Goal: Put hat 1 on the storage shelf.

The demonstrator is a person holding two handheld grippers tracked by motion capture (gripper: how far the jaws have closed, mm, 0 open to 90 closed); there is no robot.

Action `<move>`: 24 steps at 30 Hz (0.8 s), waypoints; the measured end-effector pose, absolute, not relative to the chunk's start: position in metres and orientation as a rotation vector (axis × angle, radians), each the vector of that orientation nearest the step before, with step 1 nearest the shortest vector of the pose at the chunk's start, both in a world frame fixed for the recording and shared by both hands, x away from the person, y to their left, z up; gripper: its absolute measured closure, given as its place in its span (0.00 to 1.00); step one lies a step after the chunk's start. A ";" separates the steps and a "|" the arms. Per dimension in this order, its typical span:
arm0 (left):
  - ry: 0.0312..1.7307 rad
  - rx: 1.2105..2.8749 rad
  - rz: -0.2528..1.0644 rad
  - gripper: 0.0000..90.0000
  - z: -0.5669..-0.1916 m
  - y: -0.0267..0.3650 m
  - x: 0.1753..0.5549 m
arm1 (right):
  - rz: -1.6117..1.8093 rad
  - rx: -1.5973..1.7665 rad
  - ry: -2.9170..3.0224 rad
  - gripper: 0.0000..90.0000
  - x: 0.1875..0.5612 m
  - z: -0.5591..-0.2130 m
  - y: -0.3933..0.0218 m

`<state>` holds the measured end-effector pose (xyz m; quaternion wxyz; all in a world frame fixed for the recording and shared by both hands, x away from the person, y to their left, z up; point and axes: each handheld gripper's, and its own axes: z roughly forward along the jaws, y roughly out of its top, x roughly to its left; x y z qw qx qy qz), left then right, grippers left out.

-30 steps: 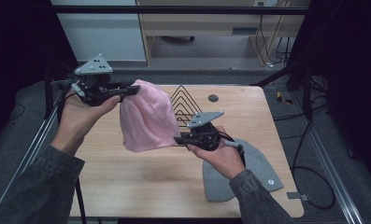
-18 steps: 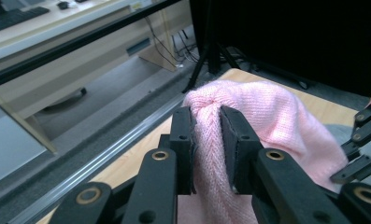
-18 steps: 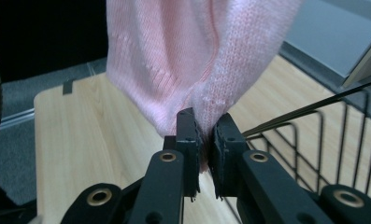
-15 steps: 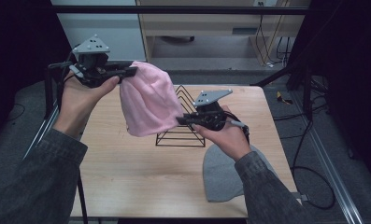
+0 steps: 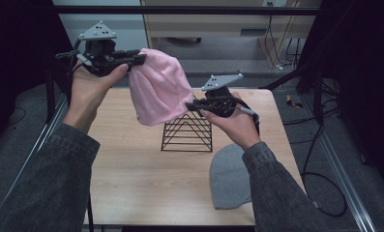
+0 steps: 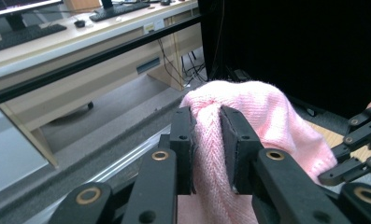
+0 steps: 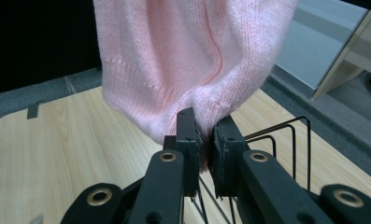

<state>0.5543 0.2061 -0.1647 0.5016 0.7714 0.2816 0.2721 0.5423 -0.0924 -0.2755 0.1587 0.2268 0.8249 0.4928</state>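
Note:
A pink knitted beanie (image 5: 158,89) hangs in the air above the table, held by both grippers. My left gripper (image 5: 140,57) is shut on its top edge, high at the left; in the left gripper view the pink knit (image 6: 206,140) is pinched between the jaws of the left gripper (image 6: 206,122). My right gripper (image 5: 190,106) is shut on the beanie's lower right edge, just above a black wire rack (image 5: 187,133). The right gripper view shows the right gripper (image 7: 204,128) clamped on the hem (image 7: 192,65), with the rack's wires (image 7: 286,140) behind. A grey beanie (image 5: 230,176) lies flat on the table at front right.
The wooden table (image 5: 131,164) has bare room at the left and front. A black frame bar (image 5: 180,9) crosses the back, with a desk and cables beyond. Metal rails run along both sides of the table.
Both grippers have lifted the pink beanie off the table, up and toward the back. The wire rack, hidden behind it before, now stands exposed beneath it.

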 end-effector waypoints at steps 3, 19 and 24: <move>0.681 1.871 0.658 0.83 -0.165 0.201 0.556 | 1.403 0.654 2.353 0.92 0.545 -0.276 -0.093; 0.682 1.873 0.658 0.83 -0.171 0.190 0.574 | 1.406 0.704 2.304 0.92 0.558 -0.284 -0.098; 0.681 1.893 0.667 0.84 -0.178 0.193 0.580 | 1.383 0.728 2.323 0.93 0.563 -0.297 -0.098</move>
